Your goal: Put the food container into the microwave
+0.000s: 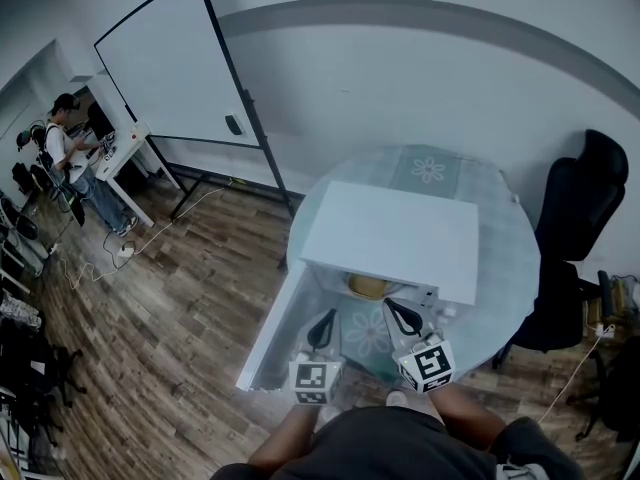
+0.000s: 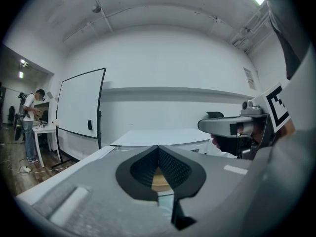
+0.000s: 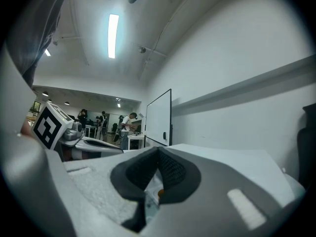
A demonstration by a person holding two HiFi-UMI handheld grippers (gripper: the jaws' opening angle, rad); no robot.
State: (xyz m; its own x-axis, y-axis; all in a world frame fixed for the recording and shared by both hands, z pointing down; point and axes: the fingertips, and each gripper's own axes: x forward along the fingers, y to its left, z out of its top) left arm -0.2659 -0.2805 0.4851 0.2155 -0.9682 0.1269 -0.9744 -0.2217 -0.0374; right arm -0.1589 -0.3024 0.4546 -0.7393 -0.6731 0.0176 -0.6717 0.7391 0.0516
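Observation:
A white microwave [image 1: 390,233] stands on a round table [image 1: 500,298], its door [image 1: 272,333] swung open to the left. A yellowish food container [image 1: 368,287] sits at the mouth of the cavity, partly hidden under the microwave's top. My left gripper [image 1: 326,318] and right gripper [image 1: 397,311] hover side by side just in front of the opening, both shut and holding nothing. In the left gripper view the jaws meet at the left gripper's tip [image 2: 158,147], and a tan sliver of the container [image 2: 159,179] shows through the gap. The right gripper [image 3: 158,150] likewise has its jaws closed together.
A black office chair [image 1: 575,238] stands right of the table. A whiteboard [image 1: 175,58] on a stand is behind on the left. A person [image 1: 70,153] works at a white desk [image 1: 125,153] far left. Cables lie on the wooden floor [image 1: 150,328].

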